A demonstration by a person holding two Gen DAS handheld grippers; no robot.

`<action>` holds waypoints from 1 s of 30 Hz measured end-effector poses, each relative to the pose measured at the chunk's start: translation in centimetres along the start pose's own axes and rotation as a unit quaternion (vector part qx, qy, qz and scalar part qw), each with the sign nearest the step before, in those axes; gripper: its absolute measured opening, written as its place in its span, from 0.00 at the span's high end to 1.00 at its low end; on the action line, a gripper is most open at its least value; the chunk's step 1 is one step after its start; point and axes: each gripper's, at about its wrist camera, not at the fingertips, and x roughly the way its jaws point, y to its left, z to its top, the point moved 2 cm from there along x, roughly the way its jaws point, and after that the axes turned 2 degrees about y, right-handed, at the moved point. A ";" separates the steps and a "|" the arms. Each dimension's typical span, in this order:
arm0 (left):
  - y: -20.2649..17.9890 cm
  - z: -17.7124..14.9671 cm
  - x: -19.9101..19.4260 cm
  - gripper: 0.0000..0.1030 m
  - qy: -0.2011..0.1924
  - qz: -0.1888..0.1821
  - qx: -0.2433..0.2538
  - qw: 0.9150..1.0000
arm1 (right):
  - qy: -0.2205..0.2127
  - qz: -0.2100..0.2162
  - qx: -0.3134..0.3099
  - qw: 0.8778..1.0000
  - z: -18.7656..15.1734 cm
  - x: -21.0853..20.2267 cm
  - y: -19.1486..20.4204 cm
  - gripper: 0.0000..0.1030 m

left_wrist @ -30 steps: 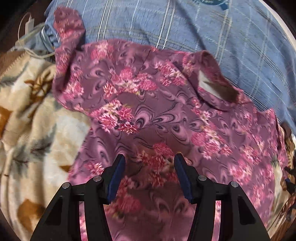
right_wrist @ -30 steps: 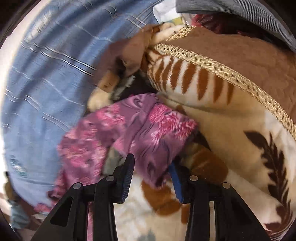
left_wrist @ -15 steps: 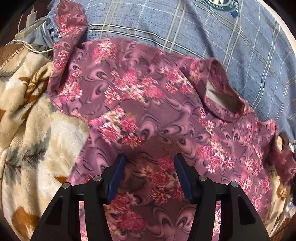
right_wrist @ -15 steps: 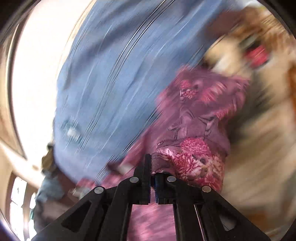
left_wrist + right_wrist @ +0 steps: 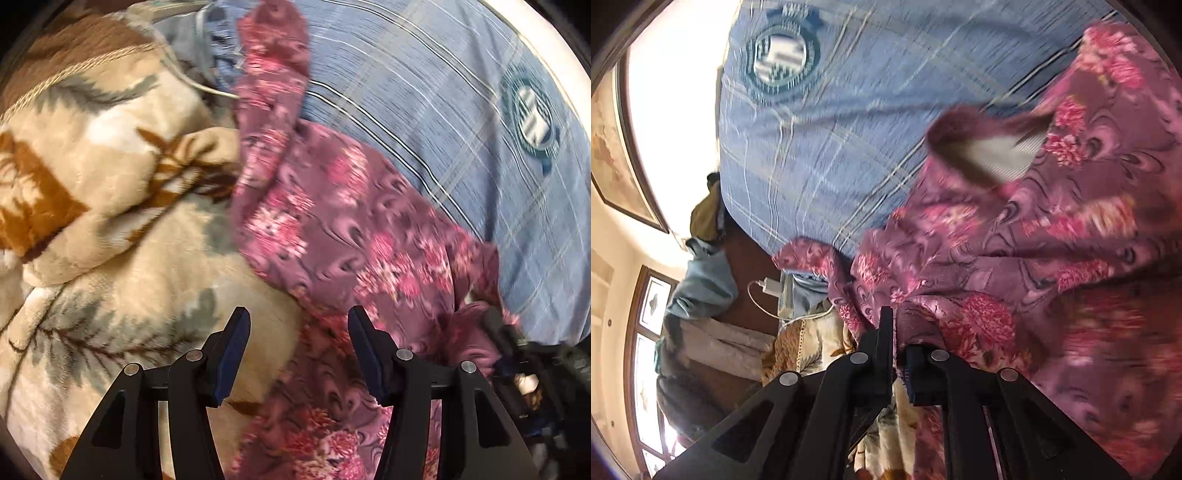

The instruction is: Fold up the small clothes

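Beyond the bed's far edge, where open floor shows past a blue plaid sheet (image 5: 820, 122) and a charger (image 5: 770, 286), a beige leaf-print blanket (image 5: 110, 221) crowds the purple floral garment (image 5: 351, 229) (rumpled, neckline showing), its fold pinched by the right gripper (image 5: 899, 334), whose jaws have just been closing, while the left gripper (image 5: 297, 354) hovers with jaws spread.

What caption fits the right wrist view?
Right gripper shut on a fold of the purple floral garment, spread over the blue plaid sheet.
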 end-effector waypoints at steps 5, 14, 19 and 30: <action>0.6 0.2 -0.3 0.47 0.008 -0.010 -0.012 1.000 | 0.059 -0.057 0.014 0.997 -2.0 3.8 -2.4 0.68; -3.6 -1.4 1.3 0.40 0.063 -0.067 0.051 0.994 | 0.063 -0.049 -0.068 0.994 -4.5 -7.3 -4.5 0.55; -6.7 -3.3 3.3 0.36 0.106 -0.083 0.098 0.986 | -0.064 -0.094 -0.001 0.994 -0.3 -18.0 -10.4 0.51; -7.5 -2.0 3.9 0.92 0.049 -0.131 0.064 0.988 | -0.169 -0.039 0.186 0.967 6.1 -21.6 -17.6 0.95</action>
